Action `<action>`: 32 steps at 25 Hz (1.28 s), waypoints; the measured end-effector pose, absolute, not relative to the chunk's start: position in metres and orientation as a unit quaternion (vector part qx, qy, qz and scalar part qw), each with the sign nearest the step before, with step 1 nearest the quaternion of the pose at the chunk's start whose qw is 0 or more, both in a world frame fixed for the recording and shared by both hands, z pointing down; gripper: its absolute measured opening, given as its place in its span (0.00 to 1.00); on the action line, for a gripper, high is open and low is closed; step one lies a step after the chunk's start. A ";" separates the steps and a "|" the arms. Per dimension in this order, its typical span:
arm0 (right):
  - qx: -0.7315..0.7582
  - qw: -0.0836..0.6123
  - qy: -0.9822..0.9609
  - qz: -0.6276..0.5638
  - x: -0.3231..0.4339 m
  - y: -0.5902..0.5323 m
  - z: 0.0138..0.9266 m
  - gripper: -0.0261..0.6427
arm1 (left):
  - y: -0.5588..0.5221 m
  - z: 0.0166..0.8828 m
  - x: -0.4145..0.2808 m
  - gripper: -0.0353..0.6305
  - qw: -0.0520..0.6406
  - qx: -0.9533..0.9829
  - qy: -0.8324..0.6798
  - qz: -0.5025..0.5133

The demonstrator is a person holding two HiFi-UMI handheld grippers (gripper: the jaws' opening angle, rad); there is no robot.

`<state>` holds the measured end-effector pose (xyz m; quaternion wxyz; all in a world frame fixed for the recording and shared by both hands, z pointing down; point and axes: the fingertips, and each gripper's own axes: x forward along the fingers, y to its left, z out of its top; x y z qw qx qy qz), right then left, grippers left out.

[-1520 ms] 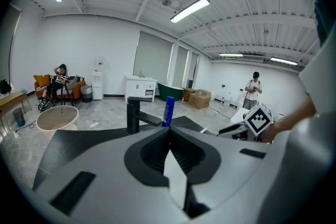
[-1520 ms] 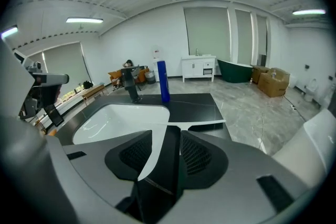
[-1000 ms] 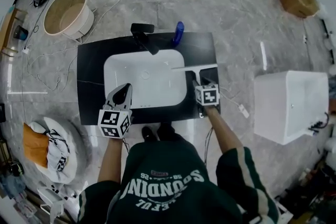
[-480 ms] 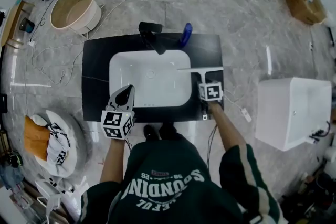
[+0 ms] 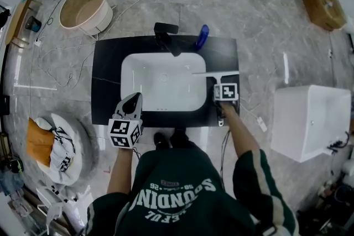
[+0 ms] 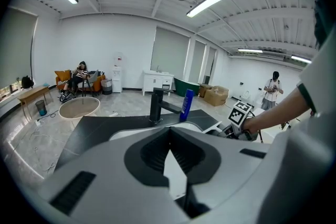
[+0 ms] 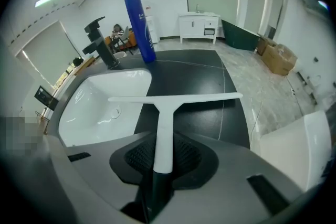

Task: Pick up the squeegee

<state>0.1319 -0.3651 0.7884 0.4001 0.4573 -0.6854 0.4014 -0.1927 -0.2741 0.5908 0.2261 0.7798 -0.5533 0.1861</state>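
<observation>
The white squeegee [image 5: 215, 73] lies on the black counter [image 5: 108, 74], its blade [image 7: 173, 98] reaching over the sink's right rim. Its handle [image 7: 164, 134] points toward me. My right gripper [image 5: 217, 84] points steeply down over that handle. In the right gripper view its jaws [image 7: 163, 138] are closing, with the handle between them and the pads against its sides. My left gripper [image 5: 133, 98] hovers over the sink's front left edge. It is shut with nothing in it, its tips [image 6: 169, 131] meeting.
A white sink basin [image 5: 133, 85] is set in the counter, with a black faucet [image 5: 166, 36] and a blue bottle [image 5: 202, 36] at the back. On the floor stand a round tub [image 5: 83, 5] and a white rectangular tub [image 5: 310, 119]. Cables trail on the floor.
The left gripper has drifted a little left along the sink's front edge. The right gripper stays over the squeegee handle, tilted slightly more. The head view has shifted.
</observation>
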 end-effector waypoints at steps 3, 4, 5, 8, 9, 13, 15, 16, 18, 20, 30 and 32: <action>0.468 0.393 -0.686 0.394 0.134 -0.365 0.788 0.15 | -0.269 0.589 -0.198 0.06 0.224 0.779 -0.556 0.185; 0.470 0.389 -0.687 0.396 0.133 -0.363 0.786 0.15 | -0.267 0.588 -0.199 0.06 0.222 0.779 -0.557 0.186; 0.470 0.383 -0.687 0.401 0.131 -0.360 0.784 0.15 | -0.266 0.588 -0.200 0.06 0.221 0.779 -0.556 0.186; 0.469 0.372 -0.692 0.405 0.124 -0.350 0.776 0.15 | -0.259 0.588 -0.202 0.06 0.219 0.782 -0.553 0.186; 0.472 0.372 -0.691 0.401 0.124 -0.347 0.774 0.15 | -0.256 0.587 -0.202 0.06 0.218 0.783 -0.552 0.185; 0.498 0.387 -0.685 0.366 0.140 -0.344 0.767 0.15 | -0.248 0.582 -0.204 0.06 0.213 0.789 -0.548 0.179; 0.494 0.381 -0.693 0.361 0.134 -0.339 0.759 0.15 | -0.245 0.578 -0.205 0.06 0.209 0.792 -0.546 0.176; 0.492 0.374 -0.698 0.362 0.129 -0.336 0.754 0.15 | -0.243 0.577 -0.206 0.06 0.207 0.793 -0.546 0.174; 0.498 0.364 -0.704 0.353 0.125 -0.332 0.745 0.15 | -0.237 0.573 -0.207 0.06 0.203 0.796 -0.543 0.172; 0.499 0.345 -0.713 0.350 0.118 -0.326 0.733 0.15 | -0.231 0.570 -0.209 0.06 0.199 0.799 -0.541 0.170; 0.495 0.253 -0.759 0.340 0.065 -0.288 0.670 0.15 | -0.214 0.554 -0.226 0.06 0.178 0.808 -0.538 0.160; 0.496 0.233 -0.767 0.333 0.057 -0.286 0.657 0.15 | -0.215 0.551 -0.229 0.06 0.173 0.810 -0.537 0.158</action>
